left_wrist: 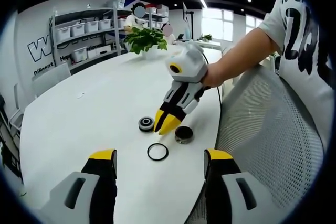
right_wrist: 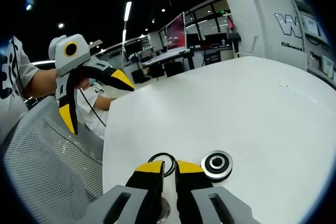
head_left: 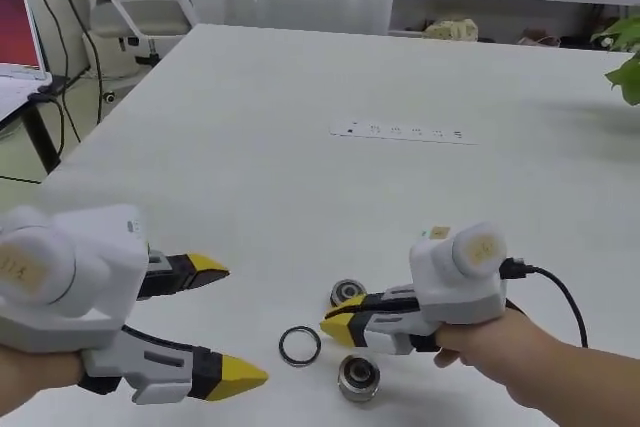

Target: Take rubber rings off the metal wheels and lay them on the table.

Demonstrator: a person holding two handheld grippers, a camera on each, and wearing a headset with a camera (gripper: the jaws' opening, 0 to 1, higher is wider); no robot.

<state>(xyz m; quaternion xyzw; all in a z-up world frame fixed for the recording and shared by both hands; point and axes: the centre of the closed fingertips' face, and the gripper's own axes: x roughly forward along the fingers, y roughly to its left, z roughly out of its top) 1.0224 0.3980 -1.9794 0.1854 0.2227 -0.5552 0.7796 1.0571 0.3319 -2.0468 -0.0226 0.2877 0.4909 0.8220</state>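
- Head view: on a white desk [head_left: 300, 147], a loose black rubber ring [head_left: 299, 345] lies flat near the front edge, off any wheel and touching neither gripper.
- Two small metal wheels flank it on the right. The farther wheel [head_left: 347, 293] still wears a dark rubber band around its rim. The nearer wheel [head_left: 357, 375] shows bright metal and looks bare.
- The right gripper [head_left: 338, 327], held in a person's hand [head_left: 500, 347], points its yellow-tipped jaws in between the two wheels, just beside the loose ring. The jaws are drawn almost together, with only a thin slit between them and nothing gripped. Whether the tips touch the desk cannot be told.
- The left gripper [head_left: 225, 322] is held at the lower left with its jaws spread wide and nothing in them. It is well clear of the ring and both wheels.
- Left gripper view: the loose ring sits straight ahead between that gripper's two parted tips. Past it stand the banded wheel and the nearer wheel, with the right gripper's tips between them. A grey mesh chair back [left_wrist: 262, 129] stands at the desk's edge.
- Right gripper view: the ring lies just past the nearly closed tips, with the banded wheel lying flat on the desk to its right. The left gripper is raised at the upper left with its jaws agape.
- Farther back in the head view, a flush socket strip [head_left: 405, 132] is set into the desk. A potted plant [head_left: 625, 57] stands at the right edge.
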